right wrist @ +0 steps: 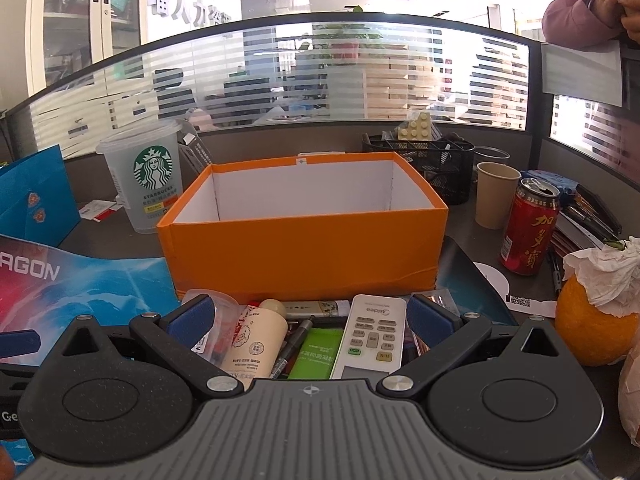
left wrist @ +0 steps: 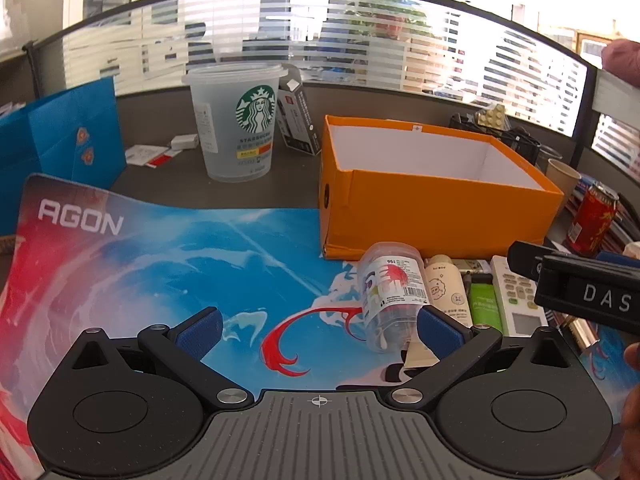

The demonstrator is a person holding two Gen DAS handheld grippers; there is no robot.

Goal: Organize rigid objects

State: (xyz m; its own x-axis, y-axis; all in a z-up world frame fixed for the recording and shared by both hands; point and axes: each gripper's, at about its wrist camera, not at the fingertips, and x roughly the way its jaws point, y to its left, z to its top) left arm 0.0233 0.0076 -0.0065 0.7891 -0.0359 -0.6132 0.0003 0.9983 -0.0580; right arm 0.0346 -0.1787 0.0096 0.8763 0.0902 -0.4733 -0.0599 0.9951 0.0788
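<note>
Both jaws wide apart, holding nothing: left gripper (left wrist: 319,330) beside tipped clear plastic jar (left wrist: 390,298), right gripper (right wrist: 307,318) over white remote control (right wrist: 370,336), items lined along empty orange cardboard box (right wrist: 304,248)'s near wall, likely staged for loading.

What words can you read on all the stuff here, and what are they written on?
"AGON": mouse mat
"STARBUCKS": plastic cup
"Midea": white remote
"DAS": right gripper
"156", upside down: clear jar
Red can: Chinese characters
Cream bottle and green packet: print too small to read
</note>
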